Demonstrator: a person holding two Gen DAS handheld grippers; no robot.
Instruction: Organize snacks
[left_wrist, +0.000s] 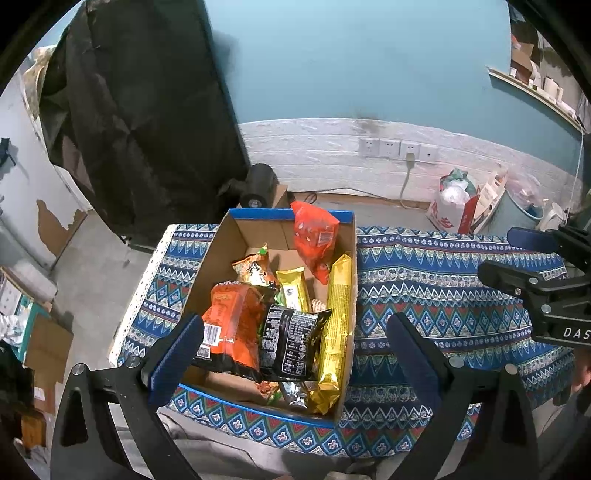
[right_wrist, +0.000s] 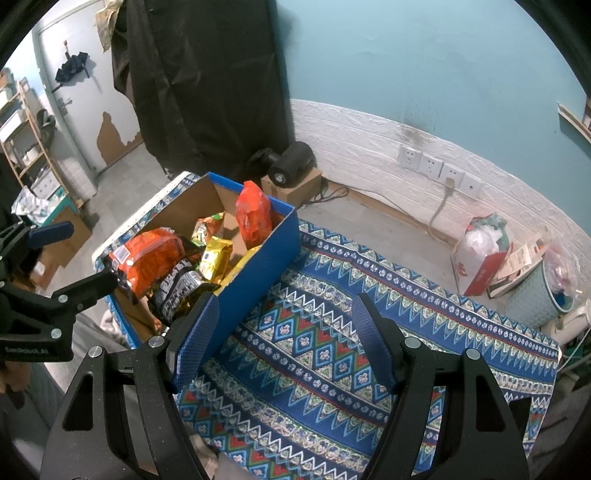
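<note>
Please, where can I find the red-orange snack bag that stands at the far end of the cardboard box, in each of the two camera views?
Left wrist view: the red-orange snack bag leans at the box's far end, upper centre, just right of the middle.
Right wrist view: same bag, upper left of centre, behind the box's blue side wall.
Shared landmark: the wall sockets.

Snack box on patterned cloth
</note>
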